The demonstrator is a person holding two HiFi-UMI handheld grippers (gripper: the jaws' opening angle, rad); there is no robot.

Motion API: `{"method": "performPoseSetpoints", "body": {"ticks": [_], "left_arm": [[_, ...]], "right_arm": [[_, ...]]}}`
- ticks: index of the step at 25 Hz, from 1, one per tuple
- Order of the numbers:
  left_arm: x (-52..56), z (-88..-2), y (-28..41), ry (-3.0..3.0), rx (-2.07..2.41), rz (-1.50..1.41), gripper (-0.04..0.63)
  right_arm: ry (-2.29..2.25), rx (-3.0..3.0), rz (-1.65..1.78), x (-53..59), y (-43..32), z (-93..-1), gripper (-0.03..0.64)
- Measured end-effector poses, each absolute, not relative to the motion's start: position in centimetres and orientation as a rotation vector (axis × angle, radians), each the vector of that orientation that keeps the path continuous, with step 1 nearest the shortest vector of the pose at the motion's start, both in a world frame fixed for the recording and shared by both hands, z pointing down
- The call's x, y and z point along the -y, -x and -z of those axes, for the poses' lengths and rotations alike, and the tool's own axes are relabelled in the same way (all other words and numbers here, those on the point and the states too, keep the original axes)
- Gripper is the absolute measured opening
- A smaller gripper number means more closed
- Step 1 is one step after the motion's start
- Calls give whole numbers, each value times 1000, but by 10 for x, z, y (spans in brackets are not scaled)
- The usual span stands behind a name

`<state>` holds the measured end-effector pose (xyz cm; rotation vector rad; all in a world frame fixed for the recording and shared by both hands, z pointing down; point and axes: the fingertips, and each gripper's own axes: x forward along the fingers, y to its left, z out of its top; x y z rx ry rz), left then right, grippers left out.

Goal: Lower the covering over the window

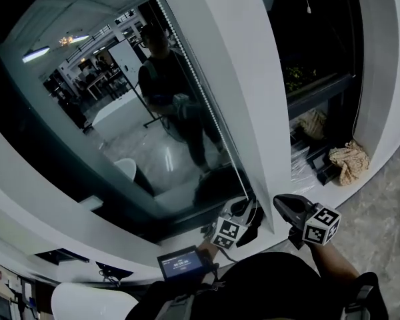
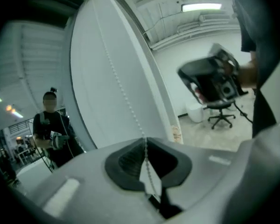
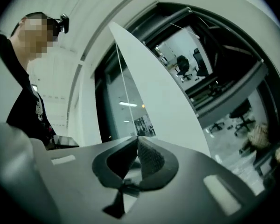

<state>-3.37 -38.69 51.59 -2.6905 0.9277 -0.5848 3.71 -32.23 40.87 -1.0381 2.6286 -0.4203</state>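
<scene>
Office at night: dark window (image 1: 120, 112) mirroring the room, white pillar (image 1: 243, 79) to its right. Pale ribbed sheet high in the pane, probably the blind (image 2: 30, 55), only part way down. Bead chain (image 2: 129, 107) hanging along the pillar's edge, just beside the glass.

Left tongs (image 2: 145, 141) low down, clamped on that chain, beads running straight into the closed pads. Right tongs (image 3: 136, 138) near the left, pressed together. Thin line rising from the tips, but no telling whether anything is pinched there.

Chain likely light, limp and thin, prone to slipping through smooth pads, though with beads to catch on ribbed ones. Best gripped high on one strand, pads square across the beads, then drawn down along its own line. Probably some drag from the roller. No jerking: risk of snapping the chain or throwing it off its wheel.
</scene>
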Motion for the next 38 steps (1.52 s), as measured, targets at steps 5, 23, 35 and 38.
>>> {"method": "performPoseSetpoints", "body": {"ticks": [5, 23, 35, 38], "left_arm": [[332, -535, 14, 2798, -985, 511, 12], [215, -654, 4, 2718, -1013, 1034, 11], [185, -713, 7, 2926, -689, 1183, -2], [191, -720, 17, 2950, -731, 1168, -2]], "right_arm": [[893, -2659, 109, 318, -32, -302, 20], [384, -2712, 22, 299, -1, -120, 86], [207, -2823, 159, 343, 101, -95, 12], [324, -2861, 78, 357, 103, -100, 11]]}}
